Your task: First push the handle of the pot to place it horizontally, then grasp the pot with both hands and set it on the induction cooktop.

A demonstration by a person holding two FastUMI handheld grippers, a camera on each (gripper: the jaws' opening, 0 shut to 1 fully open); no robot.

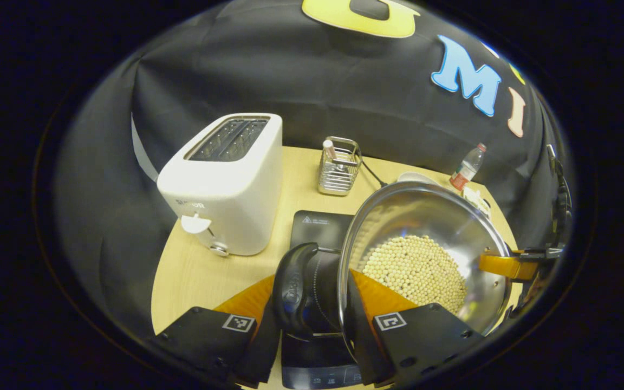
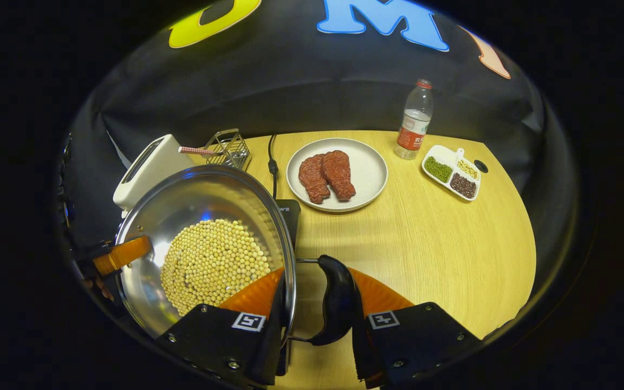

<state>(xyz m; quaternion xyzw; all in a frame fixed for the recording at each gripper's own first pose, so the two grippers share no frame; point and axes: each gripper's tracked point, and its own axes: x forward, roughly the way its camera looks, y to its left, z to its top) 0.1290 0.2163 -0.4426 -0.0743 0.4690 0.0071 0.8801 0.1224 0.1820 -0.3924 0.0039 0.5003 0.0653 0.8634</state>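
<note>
The steel pot (image 1: 426, 216) has a pale dotted bottom and two black side handles. In the left gripper view it hangs over or rests on the black induction cooktop (image 1: 317, 227); I cannot tell which. My left gripper (image 1: 312, 287) is shut on one side, with one finger outside the black handle (image 1: 293, 287) and the other inside the rim. In the right gripper view my right gripper (image 2: 317, 284) clamps the opposite handle (image 2: 336, 303) and rim of the pot (image 2: 198, 200) the same way. A corner of the cooktop (image 2: 288, 211) peeks out behind the pot.
A white toaster (image 1: 225, 184) stands left of the cooktop, with a wire rack (image 1: 339, 165) behind it. To the right on the wooden table (image 2: 426, 244) are a plate (image 2: 369, 173) with two meat pieces, a water bottle (image 2: 414, 122) and a divided bean dish (image 2: 451, 170).
</note>
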